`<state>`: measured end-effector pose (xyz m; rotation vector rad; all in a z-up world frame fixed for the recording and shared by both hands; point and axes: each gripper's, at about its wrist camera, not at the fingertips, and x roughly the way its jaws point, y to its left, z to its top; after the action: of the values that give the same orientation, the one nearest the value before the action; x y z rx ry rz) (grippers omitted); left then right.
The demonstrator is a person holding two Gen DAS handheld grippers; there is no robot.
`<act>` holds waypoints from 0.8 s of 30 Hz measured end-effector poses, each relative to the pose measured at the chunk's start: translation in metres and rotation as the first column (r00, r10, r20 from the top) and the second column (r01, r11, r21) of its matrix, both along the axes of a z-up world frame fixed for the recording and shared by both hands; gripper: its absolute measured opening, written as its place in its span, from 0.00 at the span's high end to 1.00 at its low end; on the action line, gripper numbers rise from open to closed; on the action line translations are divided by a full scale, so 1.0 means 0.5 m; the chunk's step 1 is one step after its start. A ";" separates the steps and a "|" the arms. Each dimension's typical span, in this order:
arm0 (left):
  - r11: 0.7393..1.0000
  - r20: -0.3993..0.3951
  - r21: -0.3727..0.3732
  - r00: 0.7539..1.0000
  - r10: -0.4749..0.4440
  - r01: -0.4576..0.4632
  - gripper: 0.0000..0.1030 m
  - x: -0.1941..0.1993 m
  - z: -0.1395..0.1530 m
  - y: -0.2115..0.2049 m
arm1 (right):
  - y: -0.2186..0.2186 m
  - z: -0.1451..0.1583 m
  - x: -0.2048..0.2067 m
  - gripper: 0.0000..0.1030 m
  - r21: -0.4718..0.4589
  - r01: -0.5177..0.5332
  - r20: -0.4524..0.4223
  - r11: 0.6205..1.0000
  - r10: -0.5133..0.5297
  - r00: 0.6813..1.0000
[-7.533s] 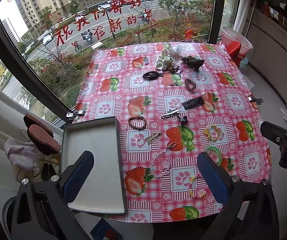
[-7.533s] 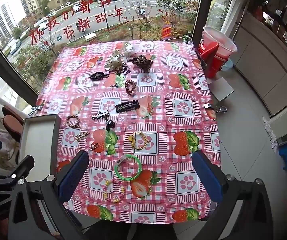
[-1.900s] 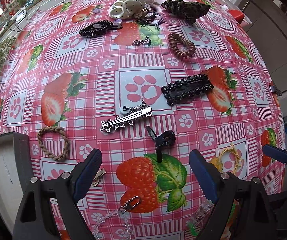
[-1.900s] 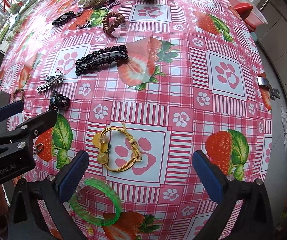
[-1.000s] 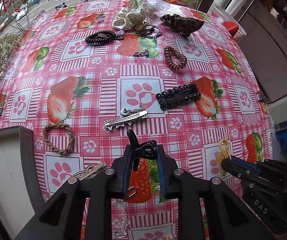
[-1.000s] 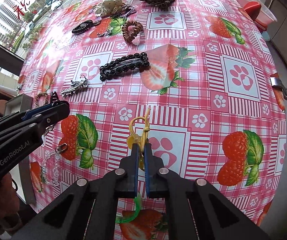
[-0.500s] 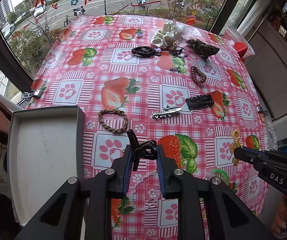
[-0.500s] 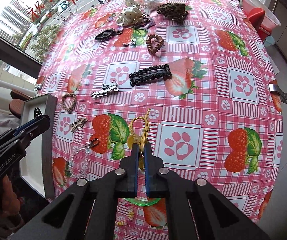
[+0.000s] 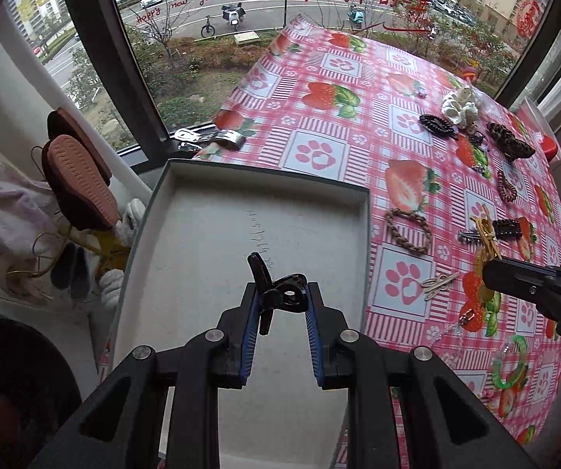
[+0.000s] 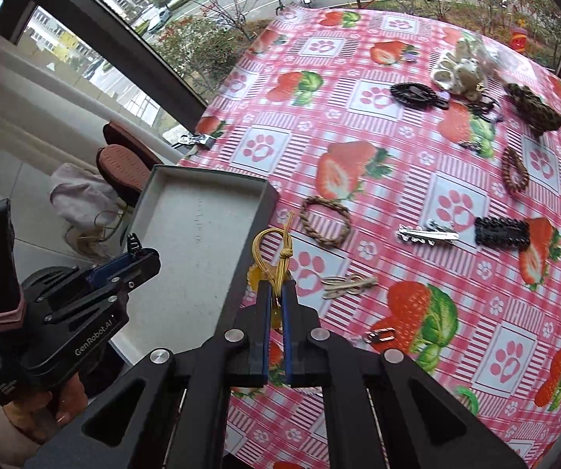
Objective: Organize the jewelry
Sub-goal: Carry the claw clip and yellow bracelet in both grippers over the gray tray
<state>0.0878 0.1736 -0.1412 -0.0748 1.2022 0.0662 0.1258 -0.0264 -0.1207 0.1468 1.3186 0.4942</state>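
Observation:
My left gripper (image 9: 280, 305) is shut on a small black hair claw clip (image 9: 278, 293) and holds it above the middle of the grey box lid tray (image 9: 217, 211). My right gripper (image 10: 276, 293) is shut on a yellow cord hair tie (image 10: 276, 250) and hovers over the tray's right wall (image 10: 253, 234). The left gripper also shows in the right wrist view (image 10: 135, 254) over the tray. The right gripper shows at the right edge of the left wrist view (image 9: 491, 269), holding the yellow tie (image 9: 485, 234).
On the strawberry tablecloth (image 10: 417, 148) lie a braided brown bracelet (image 10: 325, 221), a silver clip (image 10: 427, 234), a black beaded barrette (image 10: 501, 232), a gold clip (image 10: 348, 283), a coil tie (image 10: 515, 172), a green bangle (image 9: 511, 361). Slippers (image 9: 81, 191) lie left of the tray.
Both grippers have swung left with their items. The left one now holds the claw clip over the tray; the right one has brought the yellow tie to the tray's right edge.

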 end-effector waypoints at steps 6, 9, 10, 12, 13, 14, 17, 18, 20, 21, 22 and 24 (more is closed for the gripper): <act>0.999 0.001 0.027 0.999 0.035 -0.035 0.71 0.037 -0.052 0.073 | 0.140 -0.047 0.051 0.95 0.030 -0.085 -0.001 0.996 0.085 0.996; 0.998 -0.004 0.040 0.999 0.044 -0.044 0.71 0.057 -0.084 0.092 | 0.184 -0.081 0.072 0.95 0.033 -0.092 -0.024 0.995 0.092 0.995; 0.998 -0.005 0.041 0.999 0.047 -0.047 0.71 0.062 -0.094 0.096 | 0.195 -0.095 0.080 0.95 0.031 -0.090 -0.034 0.995 0.091 0.995; 0.998 -0.012 0.040 0.999 0.052 -0.051 0.71 0.070 -0.113 0.106 | 0.212 -0.120 0.094 0.95 0.025 -0.088 -0.048 0.996 0.089 0.995; 0.998 -0.016 0.041 0.999 0.052 -0.051 0.71 0.074 -0.122 0.108 | 0.219 -0.132 0.099 0.95 0.017 -0.088 -0.052 0.996 0.089 0.995; 0.998 -0.019 0.047 0.999 0.050 -0.049 0.71 0.077 -0.131 0.109 | 0.225 -0.142 0.103 0.95 0.012 -0.089 -0.055 0.996 0.089 0.994; 0.997 -0.031 0.068 0.999 0.042 -0.040 0.71 0.084 -0.153 0.106 | 0.239 -0.169 0.115 0.95 -0.016 -0.089 -0.059 0.996 0.088 0.994; 0.997 -0.033 0.073 0.999 0.041 -0.038 0.71 0.084 -0.158 0.105 | 0.241 -0.175 0.117 0.95 -0.024 -0.086 -0.064 0.996 0.084 0.994; 0.997 -0.035 0.072 0.999 0.038 -0.035 0.71 0.083 -0.164 0.104 | 0.242 -0.188 0.123 0.95 -0.040 -0.080 -0.074 0.996 0.077 0.994; 0.997 -0.031 0.072 0.999 0.036 -0.034 0.71 0.083 -0.166 0.103 | 0.243 -0.195 0.126 0.95 -0.046 -0.078 -0.081 0.996 0.074 0.994; 0.997 -0.028 0.074 0.999 0.033 -0.031 0.71 0.082 -0.166 0.102 | 0.244 -0.201 0.128 0.94 -0.053 -0.076 -0.089 0.996 0.071 0.994; 0.997 -0.034 0.076 0.999 0.028 -0.025 0.71 0.083 -0.166 0.102 | 0.248 -0.213 0.130 0.94 -0.061 -0.074 -0.100 0.995 0.068 0.993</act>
<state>0.1292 0.2246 -0.2241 -0.0234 1.2324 0.1365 0.1906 0.0975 -0.2273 0.0713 1.4379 0.5087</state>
